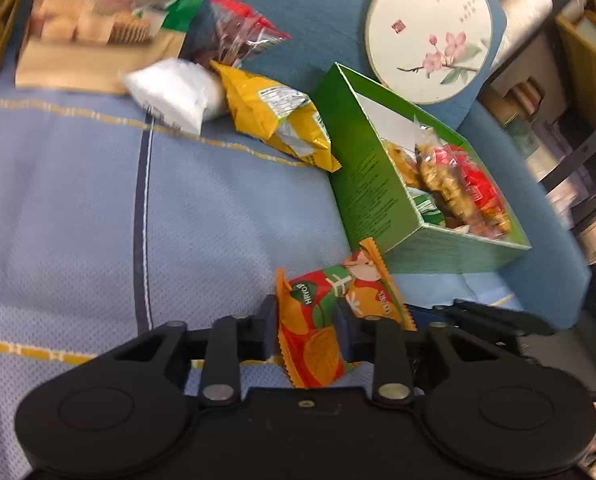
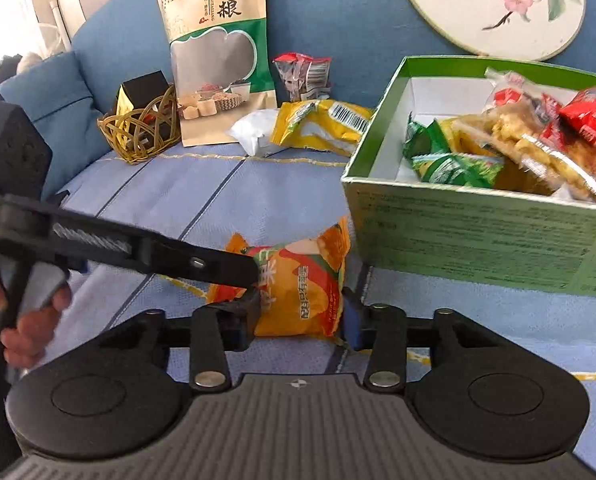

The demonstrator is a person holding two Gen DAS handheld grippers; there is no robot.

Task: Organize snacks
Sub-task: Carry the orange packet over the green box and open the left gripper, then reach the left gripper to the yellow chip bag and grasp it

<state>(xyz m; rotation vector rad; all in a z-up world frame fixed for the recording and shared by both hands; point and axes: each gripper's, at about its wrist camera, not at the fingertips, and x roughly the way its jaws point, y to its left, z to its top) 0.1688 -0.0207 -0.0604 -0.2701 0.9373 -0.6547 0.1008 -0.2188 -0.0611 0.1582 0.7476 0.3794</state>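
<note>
Both the left gripper (image 1: 307, 330) and right gripper (image 2: 298, 320) clasp one orange snack packet (image 2: 298, 284) beside the crowded green box (image 2: 477, 236).

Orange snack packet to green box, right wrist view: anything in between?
Nothing. In the right wrist view the orange snack packet sits just left of the green box, with only bare blue cloth in the narrow gap.

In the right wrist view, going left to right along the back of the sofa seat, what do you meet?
Woven basket → tall grain snack pouch → white packet → yellow packet → green box.
</note>
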